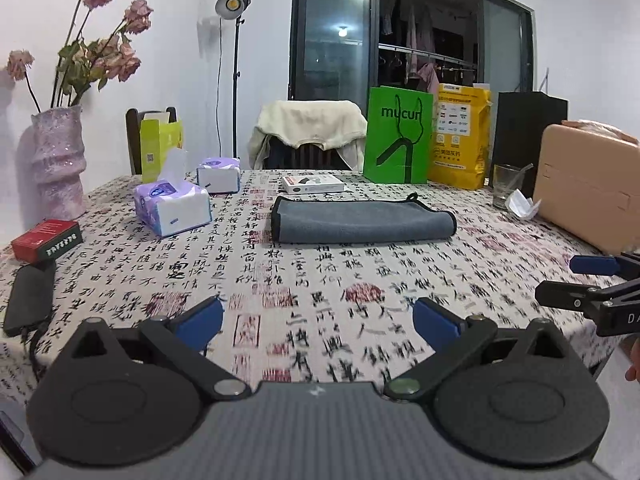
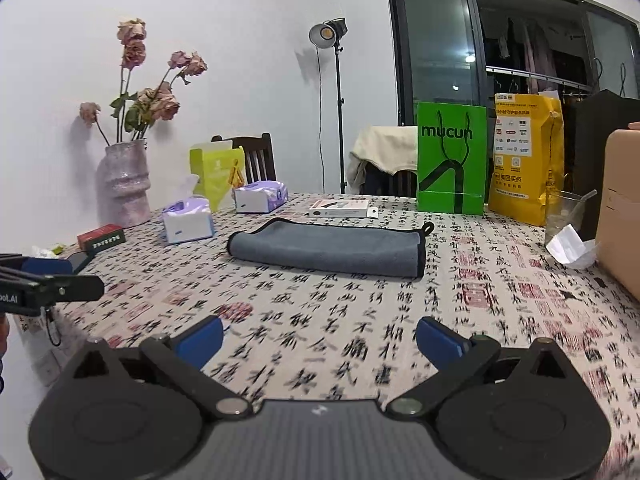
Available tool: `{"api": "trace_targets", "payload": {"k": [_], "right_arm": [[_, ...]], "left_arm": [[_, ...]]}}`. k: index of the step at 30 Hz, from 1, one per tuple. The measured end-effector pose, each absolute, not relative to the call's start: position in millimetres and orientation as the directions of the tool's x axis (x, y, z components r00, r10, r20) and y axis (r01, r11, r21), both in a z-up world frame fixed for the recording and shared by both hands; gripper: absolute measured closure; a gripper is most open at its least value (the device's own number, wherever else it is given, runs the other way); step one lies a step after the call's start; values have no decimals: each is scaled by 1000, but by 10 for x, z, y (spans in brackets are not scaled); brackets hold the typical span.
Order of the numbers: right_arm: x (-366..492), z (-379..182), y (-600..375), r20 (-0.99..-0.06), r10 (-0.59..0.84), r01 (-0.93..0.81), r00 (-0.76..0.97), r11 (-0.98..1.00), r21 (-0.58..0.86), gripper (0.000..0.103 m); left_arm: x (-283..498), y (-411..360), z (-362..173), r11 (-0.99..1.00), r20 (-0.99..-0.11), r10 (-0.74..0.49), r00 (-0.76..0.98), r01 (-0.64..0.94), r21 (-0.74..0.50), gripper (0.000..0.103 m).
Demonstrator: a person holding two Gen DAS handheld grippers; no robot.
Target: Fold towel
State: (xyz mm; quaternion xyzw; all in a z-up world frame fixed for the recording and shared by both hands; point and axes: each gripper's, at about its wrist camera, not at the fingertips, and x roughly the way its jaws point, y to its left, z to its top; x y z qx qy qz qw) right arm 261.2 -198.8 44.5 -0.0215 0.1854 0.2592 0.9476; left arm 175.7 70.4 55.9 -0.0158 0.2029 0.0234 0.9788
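Note:
A grey towel (image 1: 362,219) with black edging lies folded into a long flat band on the calligraphy-print tablecloth (image 1: 320,300), mid-table; it also shows in the right wrist view (image 2: 328,248). My left gripper (image 1: 318,322) is open and empty, held near the table's front edge, well short of the towel. My right gripper (image 2: 320,340) is open and empty too, also back from the towel. The right gripper shows at the right edge of the left wrist view (image 1: 576,280); the left gripper shows at the left edge of the right wrist view (image 2: 60,278).
Two tissue packs (image 1: 172,210) and a red box (image 1: 46,239) lie left of the towel. A white box (image 1: 313,184), green bag (image 1: 398,136), yellow bag (image 1: 460,136), glass (image 1: 508,186) and tan box (image 1: 588,196) stand behind and right. A vase of flowers (image 1: 58,160) stands far left.

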Motion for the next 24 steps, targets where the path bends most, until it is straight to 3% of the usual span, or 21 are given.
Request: {"api": "trace_targets", "payload": {"k": [24], "right_arm": [[1061, 287, -2193, -292, 457, -470, 840, 882, 28, 0]], "left_arm": [[454, 229, 344, 997, -277, 66, 959, -50, 66, 0]]}}
